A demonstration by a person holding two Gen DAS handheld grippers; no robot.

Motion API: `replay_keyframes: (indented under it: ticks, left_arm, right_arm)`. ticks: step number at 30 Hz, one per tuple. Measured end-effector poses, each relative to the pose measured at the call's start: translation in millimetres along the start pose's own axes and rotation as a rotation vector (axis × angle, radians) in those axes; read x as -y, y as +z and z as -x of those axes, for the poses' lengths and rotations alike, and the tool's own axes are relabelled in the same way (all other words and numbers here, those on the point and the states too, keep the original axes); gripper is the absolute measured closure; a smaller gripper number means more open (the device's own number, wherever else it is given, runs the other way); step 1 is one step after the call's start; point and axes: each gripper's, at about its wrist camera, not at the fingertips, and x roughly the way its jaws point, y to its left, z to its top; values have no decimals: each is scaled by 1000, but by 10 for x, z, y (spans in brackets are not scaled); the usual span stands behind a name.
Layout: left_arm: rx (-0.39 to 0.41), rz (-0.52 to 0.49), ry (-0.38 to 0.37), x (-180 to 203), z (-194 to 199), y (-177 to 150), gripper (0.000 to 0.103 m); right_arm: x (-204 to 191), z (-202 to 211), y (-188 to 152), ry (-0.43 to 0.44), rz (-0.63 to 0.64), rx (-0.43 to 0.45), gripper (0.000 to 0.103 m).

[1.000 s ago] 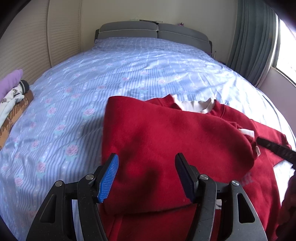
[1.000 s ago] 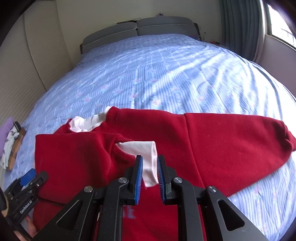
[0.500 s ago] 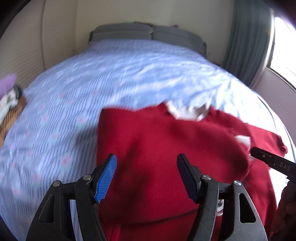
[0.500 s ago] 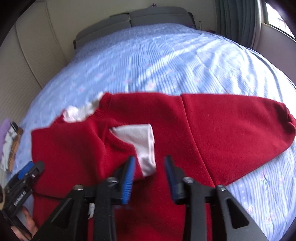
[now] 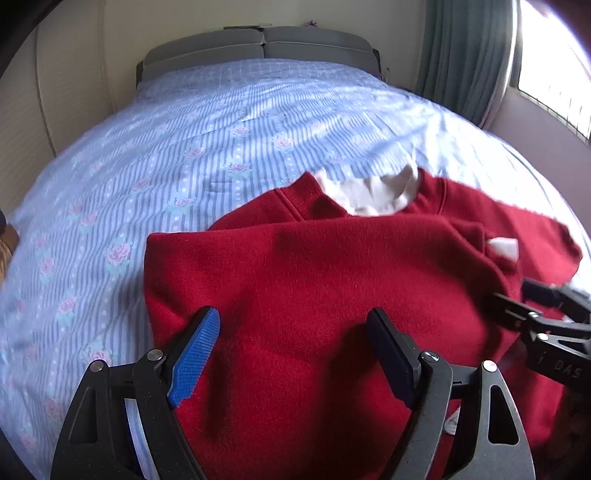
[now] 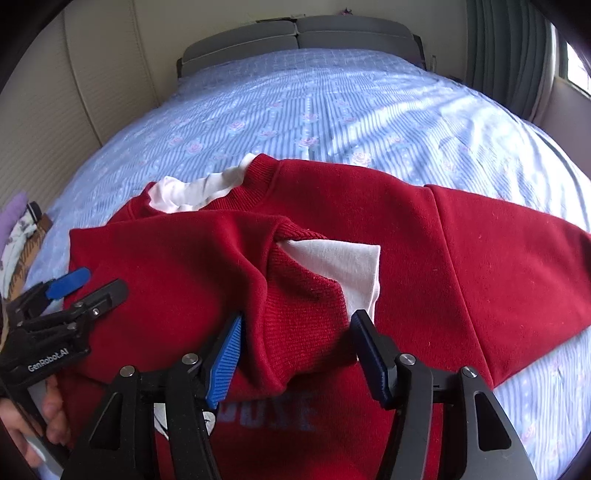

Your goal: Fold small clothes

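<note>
Red knit sweater with white collar (image 6: 369,229) lies mid-frame on the blue striped bed (image 6: 332,110); one sleeve folded across, the other still outstretched at right. Right tool (image 6: 295,354) opening, folded cuff between its pads, unpinched. Left tool (image 5: 291,354) opening, gripping nothing.

A sweater (image 6: 424,236) is spread across the near part of a bed (image 6: 332,110), its collar (image 6: 195,192) turned toward the headboard (image 6: 295,33). One sleeve (image 6: 207,258) is laid across the chest, its cuff (image 6: 306,317) set between the opening jaws of the right gripper (image 6: 295,350); the other sleeve (image 6: 517,273) is stretched out to the right. The left gripper (image 5: 291,350), jaws opening, is held over the folded left side. A pile of clothes (image 6: 22,236) is seen at the bed's left edge.
</note>
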Motion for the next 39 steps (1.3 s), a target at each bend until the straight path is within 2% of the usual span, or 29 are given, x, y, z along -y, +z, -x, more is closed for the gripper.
replay_keyframes:
  ticks: [3, 6, 9, 11, 12, 15, 22, 26, 30, 34, 39]
  left_arm:
    - [14, -10, 28, 62, 76, -3, 21]
    - [29, -5, 22, 125, 241, -13, 21]
    - [46, -3, 4, 250, 420, -8, 21]
    - [63, -6, -19, 392, 531, 26, 21]
    - [75, -14, -25, 510, 596, 53, 20]
    - [79, -41, -36, 884, 673, 167, 20]
    - [92, -68, -71, 1838, 696, 431, 20]
    - [105, -82, -82, 2368, 668, 568, 20]
    - [109, -93, -78, 2706, 568, 665, 20]
    - [117, -95, -45, 2914, 465, 719, 20]
    - [112, -83, -21, 2997, 384, 696, 20]
  right_arm:
    - [-7, 46, 17, -5, 10, 1, 41]
    - [59, 182, 34, 17, -31, 17, 41]
    - [204, 438, 3, 18, -75, 71, 41]
    - [380, 658, -56, -9, -103, 122, 35]
    - [503, 772, -98, -31, -122, 146, 31]
    - [941, 1029, -201, -97, -184, 186, 30]
    - [2363, 1329, -365, -208, -489, 211, 30]
    - [2942, 1306, -389, -211, -581, 225, 30]
    - [3353, 1151, -447, -122, -689, 223, 30]
    - [3575, 947, -476, -83, -755, 212, 31]
    - [3707, 753, -537, -42, -797, 209, 34]
